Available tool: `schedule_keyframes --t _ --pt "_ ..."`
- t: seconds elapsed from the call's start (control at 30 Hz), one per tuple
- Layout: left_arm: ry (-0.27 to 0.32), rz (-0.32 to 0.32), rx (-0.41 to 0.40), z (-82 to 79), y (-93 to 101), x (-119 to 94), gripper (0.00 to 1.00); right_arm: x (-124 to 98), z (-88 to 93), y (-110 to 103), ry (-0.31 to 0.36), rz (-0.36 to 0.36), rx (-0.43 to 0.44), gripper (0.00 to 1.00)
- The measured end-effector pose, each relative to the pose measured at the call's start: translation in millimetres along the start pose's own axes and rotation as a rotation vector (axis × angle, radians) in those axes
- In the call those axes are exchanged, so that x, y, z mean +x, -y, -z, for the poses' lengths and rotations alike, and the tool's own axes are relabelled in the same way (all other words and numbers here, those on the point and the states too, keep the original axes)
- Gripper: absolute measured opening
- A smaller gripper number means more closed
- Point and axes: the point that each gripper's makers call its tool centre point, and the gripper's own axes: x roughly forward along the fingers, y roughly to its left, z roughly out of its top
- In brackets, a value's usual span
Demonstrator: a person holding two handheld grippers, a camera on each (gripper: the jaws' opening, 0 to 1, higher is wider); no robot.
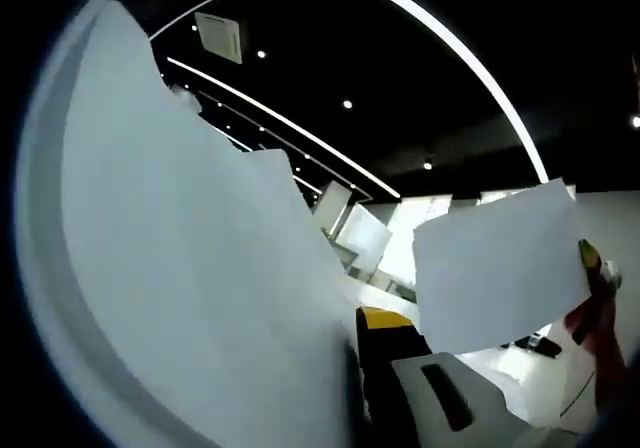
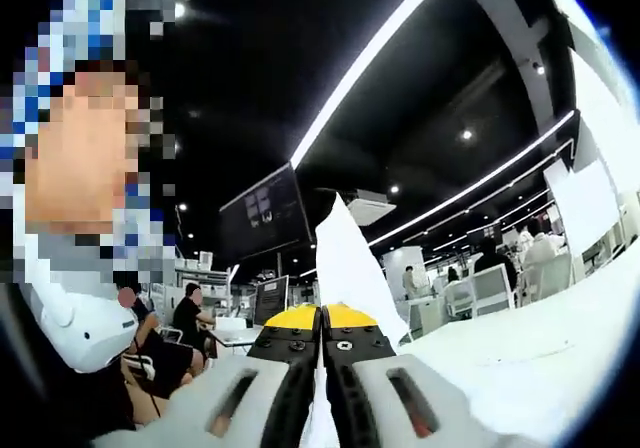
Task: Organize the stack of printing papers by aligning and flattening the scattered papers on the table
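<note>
In the right gripper view, the right tongs (image 2: 322, 340) sit close at the bottom, with yellow tips and white sides. Their two halves are pressed together on a white sheet of paper (image 2: 350, 263), which stands up between them and points at the ceiling. In the left gripper view, a big white sheet (image 1: 180, 268) is very near the camera and covers much of the left side. It hides most of the left tongs (image 1: 390, 353), so I cannot tell if they are open or closed; a yellow tip and a white side peek out beside the sheet. A bit farther, on the right of that view, a second sheet (image 1: 500, 268) hangs in the air, with something red (image 1: 595, 318) at its right edge. The white desk (image 2: 540, 343) spreads out bright to the right in the right gripper view. On the left of that view, a person in dark clothes (image 2: 187, 318) sits at another table, and white chairs (image 2: 480, 290) stand farther back on the right. A dark screen (image 2: 265, 208) hangs in the room. The ceiling (image 2: 330, 48) is black, with long white light strips (image 1: 470, 68) and small round lamps.
</note>
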Motion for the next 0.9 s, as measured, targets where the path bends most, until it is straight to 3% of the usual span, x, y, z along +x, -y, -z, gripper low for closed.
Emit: schedule_keyframes --t 0.33,0.9 --pt "0.002 0.001 -0.003 -0.7 -0.9 -0.2 0.15 3.2 -13.1 -8.6 0.051 -0.028 0.008 0.0" --pt "0.002 0.005 -0.009 -0.9 -1.4 -0.4 0.15 19.2 -4.5 -19.7 0.047 -0.076 0.042 0.0"
